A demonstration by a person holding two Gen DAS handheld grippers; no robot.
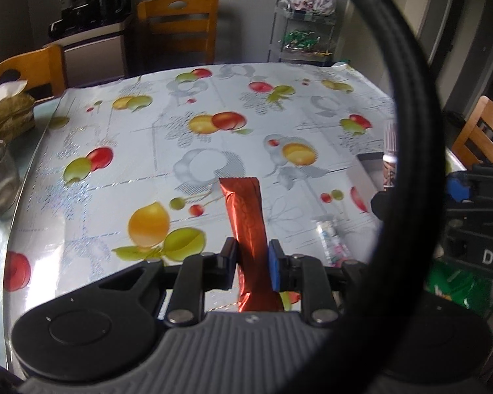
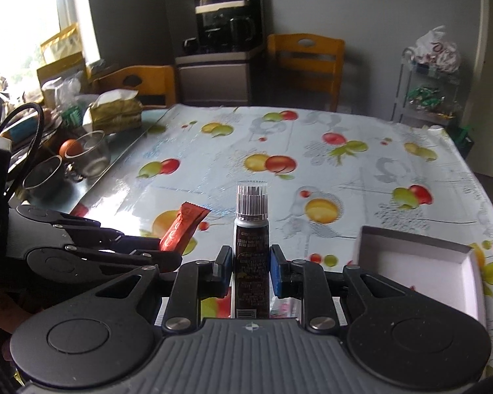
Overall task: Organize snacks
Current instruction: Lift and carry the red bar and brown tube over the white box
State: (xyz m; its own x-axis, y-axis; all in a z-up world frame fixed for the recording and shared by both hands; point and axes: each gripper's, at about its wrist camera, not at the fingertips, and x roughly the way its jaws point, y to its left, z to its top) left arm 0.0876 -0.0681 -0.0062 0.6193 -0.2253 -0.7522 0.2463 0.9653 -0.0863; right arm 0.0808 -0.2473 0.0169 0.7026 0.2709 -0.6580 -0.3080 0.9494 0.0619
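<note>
Above a fruit-print bench (image 2: 361,177), the right hand-held gripper (image 2: 250,267) clamps an upright bottle (image 2: 251,262), nearer the white box (image 2: 420,262) at its right than the left hand-held gripper (image 1: 253,262), which grips a red snack bar (image 1: 246,223) lengthwise.

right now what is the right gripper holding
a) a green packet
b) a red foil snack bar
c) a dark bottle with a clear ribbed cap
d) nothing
c: in the right wrist view the right gripper is shut on the dark bottle, while the red snack bar sits in the left gripper.
</note>
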